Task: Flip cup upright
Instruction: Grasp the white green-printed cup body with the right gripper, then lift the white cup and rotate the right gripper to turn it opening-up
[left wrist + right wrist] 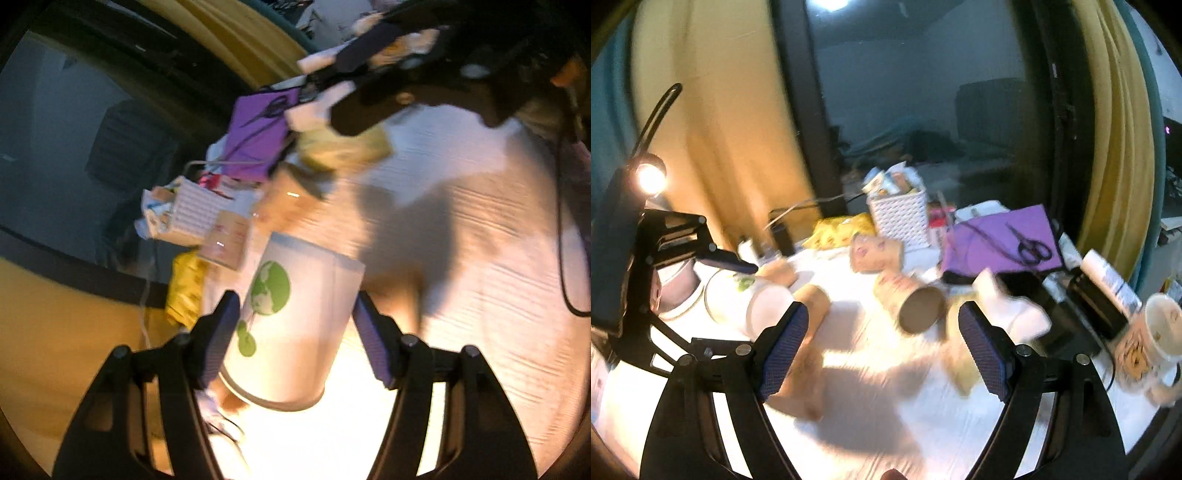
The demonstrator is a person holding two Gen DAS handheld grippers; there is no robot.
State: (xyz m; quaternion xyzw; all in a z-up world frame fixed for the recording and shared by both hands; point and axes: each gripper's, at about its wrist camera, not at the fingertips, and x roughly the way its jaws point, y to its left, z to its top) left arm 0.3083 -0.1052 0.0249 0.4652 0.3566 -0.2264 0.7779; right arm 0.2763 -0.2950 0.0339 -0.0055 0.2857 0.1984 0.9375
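While you look along your left claw: your left gripper (295, 332) stands wide apart around the white cup (295, 325).
Left claw contact: one blue pad (221, 343) lies against the cup's printed side; the other pad sits just off the far side, with a thin gap showing, so your grip is loose and not clenched.
White cup: it carries a green globe print (269, 288) and lies tilted between your jaws, the rimmed end nearest the camera, over the bright white table (480, 295).
Left hand pose: you hold the tool rolled over, so the table runs up the right of the view and the dark window (74, 147) fills the left.
Right claw: your right gripper (882, 347) is spread wide and holds nothing; only the table shows between its pads.
Right hand pose: you hold it level above the table, pointing at the clutter by the window.
Brown cups: one (916, 302) lies on its side with its mouth toward you, just ahead of your right claw; another (812, 306) sits beside the left pad.
Seen from the right: your left gripper (731, 266) hangs over the white cup (750, 302) near a lit lamp (650, 177).
Further off: a white basket (899, 218), a purple sheet (1001, 236) with scissors (1030, 247) on it, and a mug (1152, 336) at the right edge.
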